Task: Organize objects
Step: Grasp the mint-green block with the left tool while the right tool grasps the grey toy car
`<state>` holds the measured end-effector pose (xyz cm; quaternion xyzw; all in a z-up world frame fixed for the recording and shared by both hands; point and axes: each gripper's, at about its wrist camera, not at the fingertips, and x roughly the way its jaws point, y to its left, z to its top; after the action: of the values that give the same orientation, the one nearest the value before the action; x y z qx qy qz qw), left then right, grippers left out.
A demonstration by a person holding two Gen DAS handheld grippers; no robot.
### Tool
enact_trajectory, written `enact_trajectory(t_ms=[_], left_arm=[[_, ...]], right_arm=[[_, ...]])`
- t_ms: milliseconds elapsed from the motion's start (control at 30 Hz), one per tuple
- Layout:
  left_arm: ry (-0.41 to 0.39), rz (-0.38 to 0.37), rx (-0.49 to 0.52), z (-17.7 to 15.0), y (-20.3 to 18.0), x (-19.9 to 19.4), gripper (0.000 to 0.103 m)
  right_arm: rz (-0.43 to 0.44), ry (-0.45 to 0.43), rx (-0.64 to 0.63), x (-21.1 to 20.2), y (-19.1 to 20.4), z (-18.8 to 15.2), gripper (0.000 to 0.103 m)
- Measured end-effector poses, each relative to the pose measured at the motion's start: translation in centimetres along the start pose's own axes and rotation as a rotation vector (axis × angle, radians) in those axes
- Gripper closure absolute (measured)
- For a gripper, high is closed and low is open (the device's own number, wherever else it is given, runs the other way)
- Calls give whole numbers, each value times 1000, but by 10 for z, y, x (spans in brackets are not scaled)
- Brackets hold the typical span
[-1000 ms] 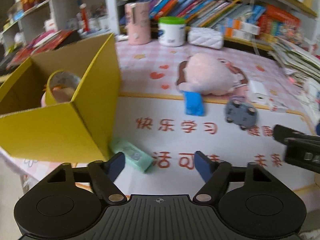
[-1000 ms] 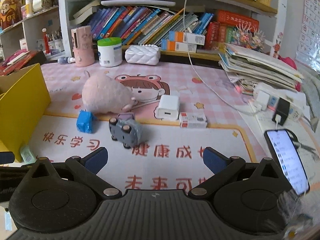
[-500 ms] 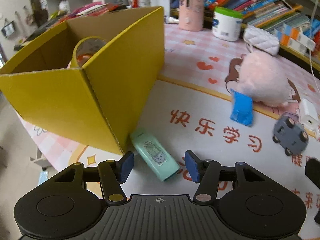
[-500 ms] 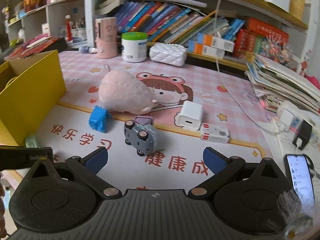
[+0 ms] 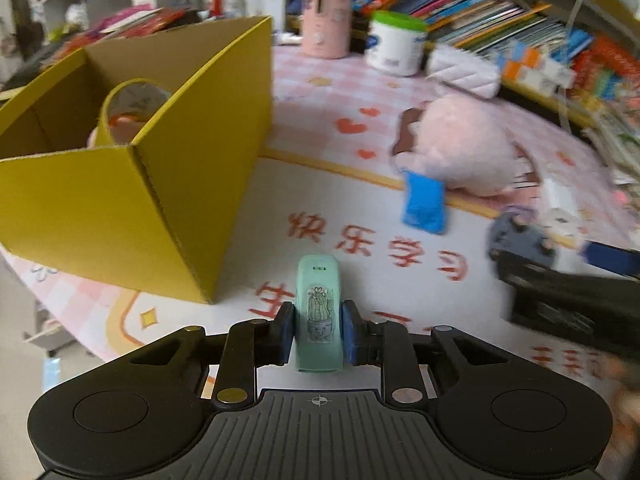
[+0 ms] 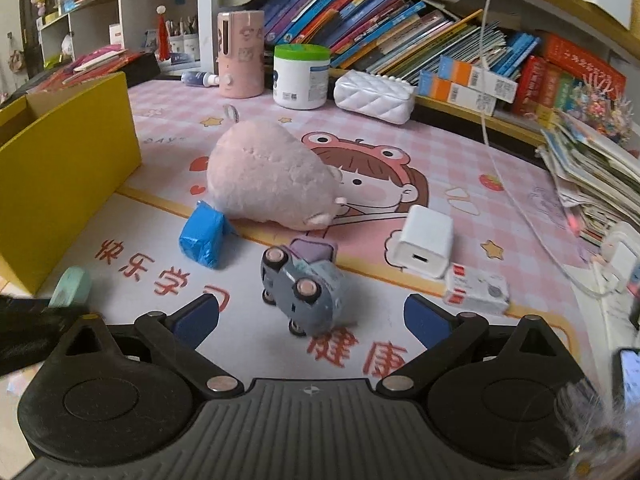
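The left gripper (image 5: pixel 318 330) has just squeezed shut on the small mint-green case with a cactus picture (image 5: pixel 319 312), close beside the yellow cardboard box (image 5: pixel 132 200). Only the left view looks down into that box, where a yellow ring-shaped thing (image 5: pixel 120 116) sits. Only the right view shows the white charger block (image 6: pixel 424 242) and the grey toy car (image 6: pixel 302 290) sitting between the right gripper's (image 6: pixel 312 318) wide-apart blue fingers (image 6: pixel 198 316). A second ago the green case lay loose and the car was farther off.
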<state>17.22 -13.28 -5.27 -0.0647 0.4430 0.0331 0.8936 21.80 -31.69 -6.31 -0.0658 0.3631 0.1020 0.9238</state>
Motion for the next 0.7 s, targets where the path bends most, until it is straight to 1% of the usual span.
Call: enact_trajectory(t_ms=[133, 233, 267, 300, 367, 400, 467, 533, 567, 600, 633, 700], left_arm=[[-35, -47, 47, 1, -3, -12, 80], [-47, -57, 64, 3, -4, -15, 80], [-47, -58, 63, 4, -3, -15, 80], [-48, -59, 59, 4, -1, -15, 80], [-49, -68, 54, 5, 1, -16, 80], [-50, -72, 53, 5, 2, -17, 80], [-52, -80, 57, 5, 2, -19, 80], [-56, -88, 67, 6, 2, -22, 80], [-58, -91, 72, 6, 2, -23, 80], [-58, -95, 78, 6, 2, -24, 80], [-58, -100, 84, 7, 3, -25, 80], [-59, -109, 100, 6, 3, -27, 80]], right_arm=[[0, 24, -5, 20, -1, 8, 10], [-1, 44, 8, 30, -4, 10, 18], [2, 52, 12, 33, -5, 10, 23], [6, 62, 15, 35, -5, 10, 31], [16, 75, 16, 39, -5, 9, 40], [22, 70, 20, 38, -4, 9, 48], [37, 71, 18, 37, -2, 10, 50], [28, 72, 8, 35, 1, 11, 51], [32, 71, 16, 33, 1, 11, 52], [35, 72, 31, 29, 1, 11, 59], [33, 72, 47, 25, 1, 12, 61], [34, 76, 80, 15, 2, 13, 61]])
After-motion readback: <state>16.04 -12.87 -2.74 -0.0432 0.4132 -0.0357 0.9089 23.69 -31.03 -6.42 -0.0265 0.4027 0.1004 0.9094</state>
